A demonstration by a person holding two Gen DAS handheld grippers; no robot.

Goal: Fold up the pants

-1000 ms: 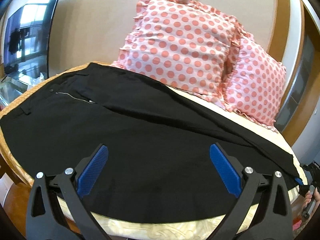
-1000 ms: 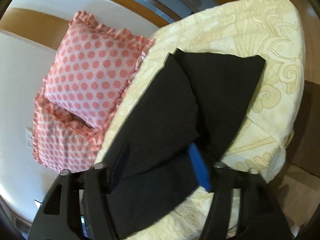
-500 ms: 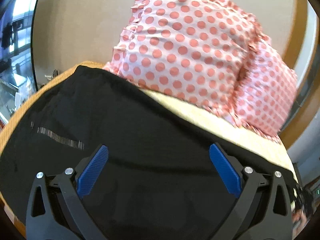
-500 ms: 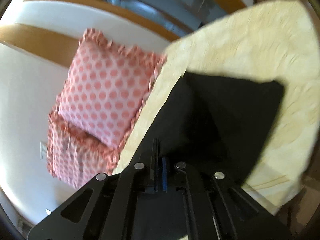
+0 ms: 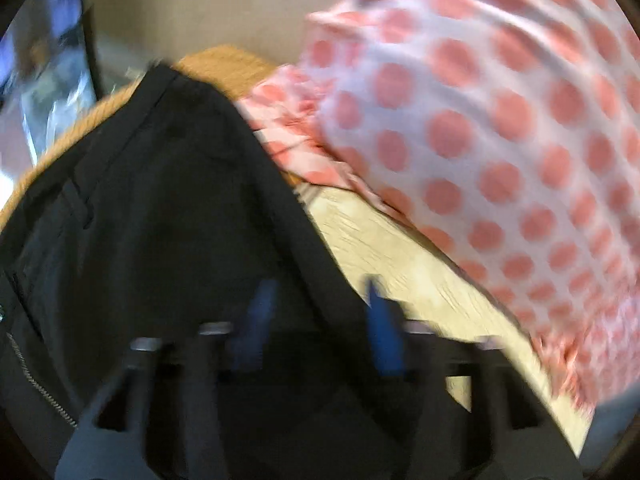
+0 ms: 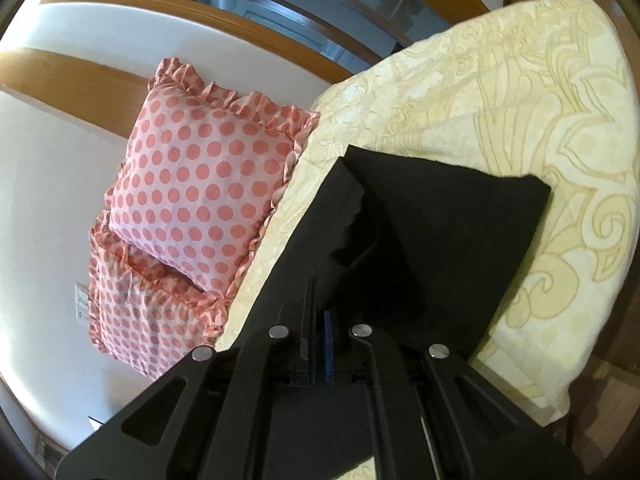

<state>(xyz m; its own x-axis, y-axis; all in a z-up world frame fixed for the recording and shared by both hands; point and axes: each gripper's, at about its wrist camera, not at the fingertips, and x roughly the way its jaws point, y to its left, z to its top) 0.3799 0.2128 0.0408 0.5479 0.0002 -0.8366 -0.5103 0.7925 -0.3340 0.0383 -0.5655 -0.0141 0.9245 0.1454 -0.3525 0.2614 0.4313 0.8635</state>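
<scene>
Black pants [image 5: 152, 216] lie on a cream patterned bed cover [image 5: 400, 256]. In the blurred left wrist view the waist end with a zipper [image 5: 28, 380] is at left. My left gripper [image 5: 316, 320] has its blue pads partly closed around the far edge of the pants, with a gap still between them. In the right wrist view the leg ends [image 6: 440, 232] lie on the bed cover [image 6: 540, 100]. My right gripper [image 6: 319, 344] is shut on the black fabric of a pant leg.
Pink polka-dot pillows [image 5: 500, 120] stand close behind the pants; they also show in the right wrist view [image 6: 200, 184]. A woven mat edge [image 5: 224, 64] is at far left. The bed's edge and wooden floor [image 6: 612, 380] are at right.
My left gripper moved forward to the far edge of the pants and its jaws narrowed from wide open. My right gripper closed on the pant leg and stayed shut.
</scene>
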